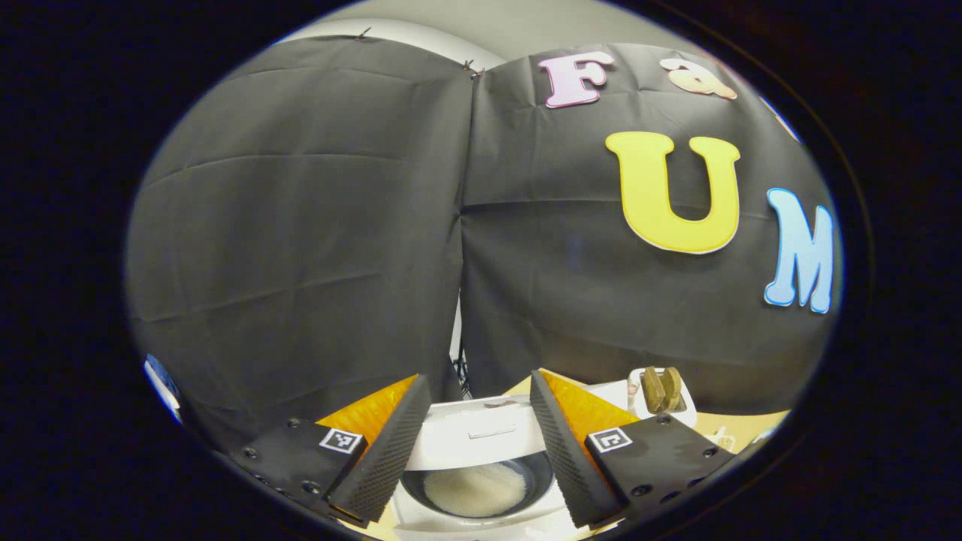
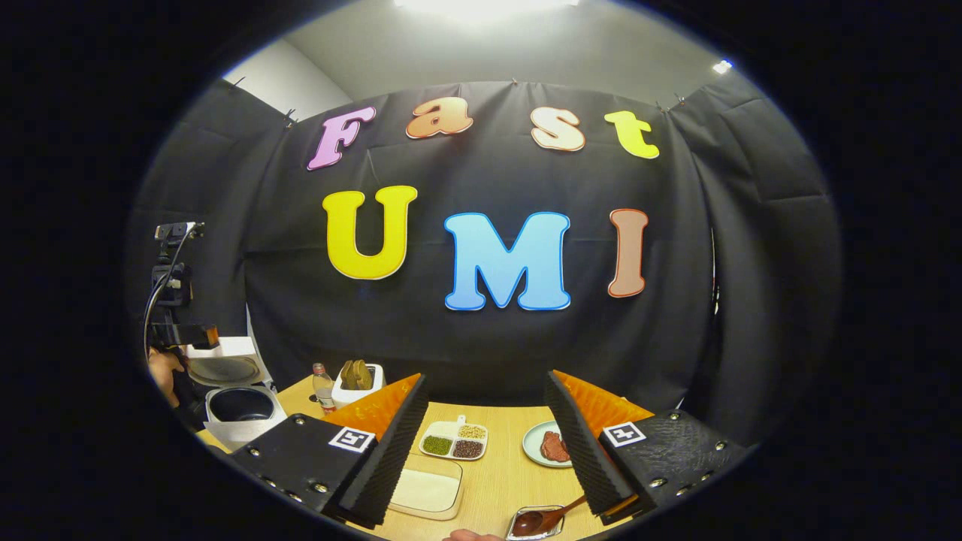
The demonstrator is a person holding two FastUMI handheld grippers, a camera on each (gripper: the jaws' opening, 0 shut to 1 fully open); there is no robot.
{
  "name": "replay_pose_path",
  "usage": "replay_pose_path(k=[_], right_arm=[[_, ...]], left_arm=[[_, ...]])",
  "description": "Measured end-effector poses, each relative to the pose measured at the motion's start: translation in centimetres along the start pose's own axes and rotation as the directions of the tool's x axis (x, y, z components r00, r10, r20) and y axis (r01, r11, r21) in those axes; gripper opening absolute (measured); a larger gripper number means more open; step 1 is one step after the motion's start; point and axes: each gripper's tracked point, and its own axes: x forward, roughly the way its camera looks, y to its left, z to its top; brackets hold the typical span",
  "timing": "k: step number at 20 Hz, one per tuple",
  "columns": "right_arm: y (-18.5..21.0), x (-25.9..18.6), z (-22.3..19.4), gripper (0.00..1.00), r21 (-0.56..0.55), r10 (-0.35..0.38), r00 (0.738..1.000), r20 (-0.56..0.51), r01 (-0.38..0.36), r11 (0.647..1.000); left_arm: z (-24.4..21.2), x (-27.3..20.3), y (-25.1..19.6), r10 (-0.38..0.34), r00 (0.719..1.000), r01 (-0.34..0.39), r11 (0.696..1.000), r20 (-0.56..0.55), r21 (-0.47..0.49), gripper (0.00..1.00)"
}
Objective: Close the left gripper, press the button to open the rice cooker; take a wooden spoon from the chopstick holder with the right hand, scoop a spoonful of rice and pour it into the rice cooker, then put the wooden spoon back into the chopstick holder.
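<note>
L gripper wide, empty, over open rice cooker w/ rice inside; R gripper wide, empty above table

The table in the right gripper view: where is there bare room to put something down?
Bare wood lies between the divided dish and the plate. It is crowded at the left, round the rice cooker, bottle and chopstick holder.
</note>
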Motion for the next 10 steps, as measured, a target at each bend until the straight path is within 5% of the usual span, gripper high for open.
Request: replay_pose_path(k=[10], right_arm=[[0.5,0.0,-0.8,0.95,0.01,0.029,0.998,-0.052,-0.029,1.0]], left_arm=[[-4.8,-2.3,-0.9,-0.018,0.998,0.016,1.0,-0.063,-0.02,0.94]])
